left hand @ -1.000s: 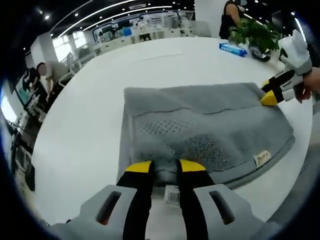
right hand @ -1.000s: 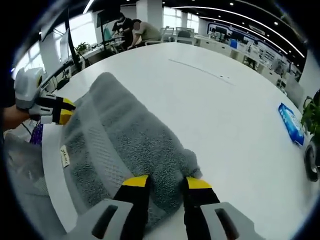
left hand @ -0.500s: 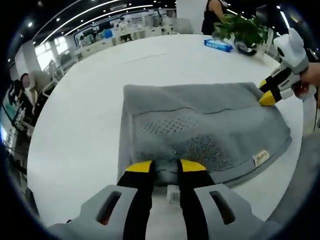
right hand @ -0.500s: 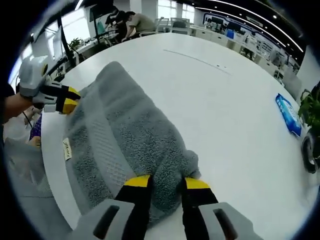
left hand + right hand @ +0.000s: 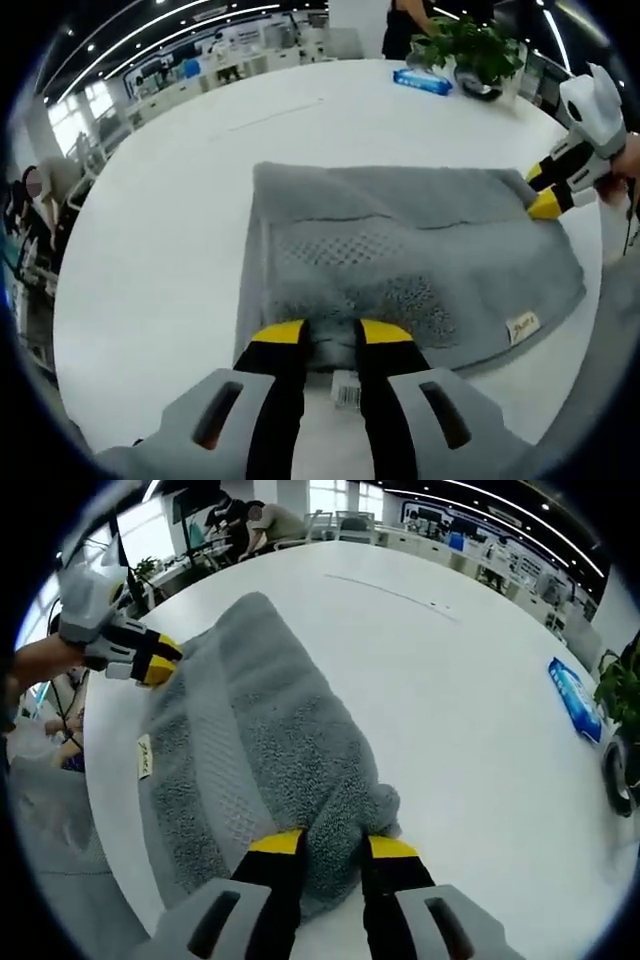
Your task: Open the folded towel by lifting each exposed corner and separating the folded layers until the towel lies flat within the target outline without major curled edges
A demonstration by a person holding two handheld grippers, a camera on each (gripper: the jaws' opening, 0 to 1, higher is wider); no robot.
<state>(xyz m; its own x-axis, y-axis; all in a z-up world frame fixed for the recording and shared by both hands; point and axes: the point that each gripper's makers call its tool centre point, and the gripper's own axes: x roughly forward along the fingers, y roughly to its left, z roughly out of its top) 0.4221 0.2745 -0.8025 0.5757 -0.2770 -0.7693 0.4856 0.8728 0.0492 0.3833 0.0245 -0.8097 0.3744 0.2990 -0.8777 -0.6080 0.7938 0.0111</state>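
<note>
A grey folded towel [image 5: 400,250] lies on the white table [image 5: 160,250], with a small label at its edge [image 5: 523,325]. My left gripper [image 5: 331,336] is shut on the towel's near corner, where a white tag hangs below the jaws. In the right gripper view the same towel [image 5: 250,730] stretches away from my right gripper [image 5: 333,846], which is shut on a bunched corner. The right gripper [image 5: 550,195] appears at the towel's far right corner in the left gripper view. The left gripper [image 5: 150,658] shows at the towel's far end in the right gripper view.
A blue packet [image 5: 420,82] and a potted plant [image 5: 475,45] sit at the far side of the table. The packet [image 5: 573,698] lies to the right in the right gripper view. People sit at desks beyond the table [image 5: 260,520]. The table edge runs near the towel [image 5: 105,810].
Both grippers keep their hold on the towel corners. The views have shifted a little and the towel looks slightly more stretched between the grippers.
</note>
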